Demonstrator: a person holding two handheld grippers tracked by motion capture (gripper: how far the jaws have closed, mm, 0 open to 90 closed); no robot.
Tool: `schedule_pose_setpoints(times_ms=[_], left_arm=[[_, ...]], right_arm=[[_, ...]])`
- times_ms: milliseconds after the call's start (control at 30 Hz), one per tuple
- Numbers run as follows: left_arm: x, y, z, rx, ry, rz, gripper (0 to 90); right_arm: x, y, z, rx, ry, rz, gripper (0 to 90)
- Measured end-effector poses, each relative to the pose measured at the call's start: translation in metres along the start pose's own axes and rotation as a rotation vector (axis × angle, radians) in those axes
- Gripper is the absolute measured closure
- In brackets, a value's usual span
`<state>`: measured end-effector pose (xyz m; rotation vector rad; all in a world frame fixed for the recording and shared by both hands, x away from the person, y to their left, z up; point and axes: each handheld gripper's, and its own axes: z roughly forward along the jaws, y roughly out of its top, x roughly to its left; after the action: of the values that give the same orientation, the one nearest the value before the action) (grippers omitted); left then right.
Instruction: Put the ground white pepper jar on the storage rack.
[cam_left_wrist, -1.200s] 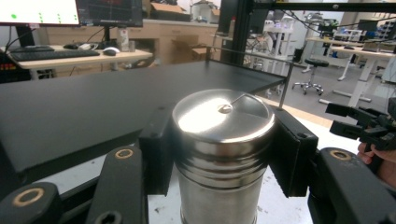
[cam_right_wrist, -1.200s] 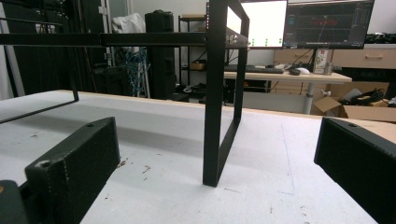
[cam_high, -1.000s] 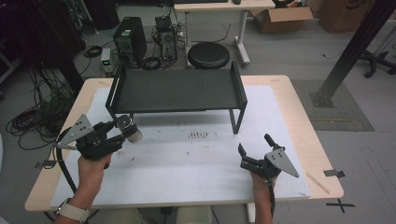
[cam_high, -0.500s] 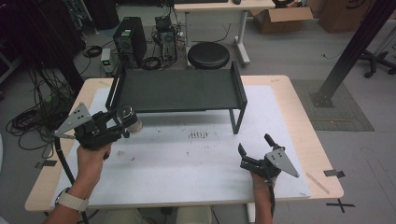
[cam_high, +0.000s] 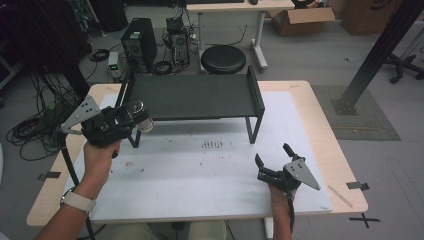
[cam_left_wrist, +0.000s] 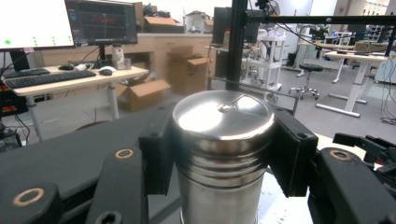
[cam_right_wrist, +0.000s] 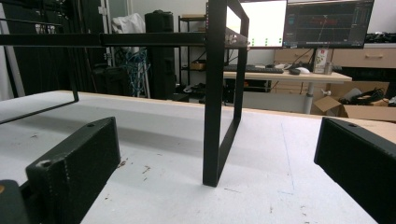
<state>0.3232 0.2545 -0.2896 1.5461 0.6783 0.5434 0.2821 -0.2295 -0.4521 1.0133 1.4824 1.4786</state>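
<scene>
One steel canister (cam_left_wrist: 223, 154) | left tongs (cam_high: 131, 116) lifted it toward shelf (cam_high: 195, 95)

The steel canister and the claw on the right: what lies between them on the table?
In the high view, bare white mat with dark scuff marks lies between the steel canister and right claw.

Grey floor (cam_high: 320, 60), round black stool (cam_high: 223, 59), cardboard boxes (cam_high: 305, 19), lit monitors (cam_left_wrist: 70, 21) on wooden desk (cam_left_wrist: 60, 81), black post (cam_high: 372, 60) stood behind.
</scene>
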Motion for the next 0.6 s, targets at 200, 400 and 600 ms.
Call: schedule_pose_setpoints(times_ms=[200, 400, 600], left_arm=[[0.005, 0.011, 0.009, -0.002, -0.002, 0.002, 48.9], [0.009, 0.019, 0.018, -0.009, 0.004, 0.007, 48.9], [0.016, 0.027, 0.029, -0.009, 0.017, 0.004, 48.8]], right_arm=[[0.0, 0.0, 0.0, 0.0, 0.0, 0.001, 0.0], [0.0, 0.0, 0.0, -0.001, 0.001, 0.001, 0.0], [0.0, 0.0, 0.0, -0.001, 0.001, 0.0, 0.0]])
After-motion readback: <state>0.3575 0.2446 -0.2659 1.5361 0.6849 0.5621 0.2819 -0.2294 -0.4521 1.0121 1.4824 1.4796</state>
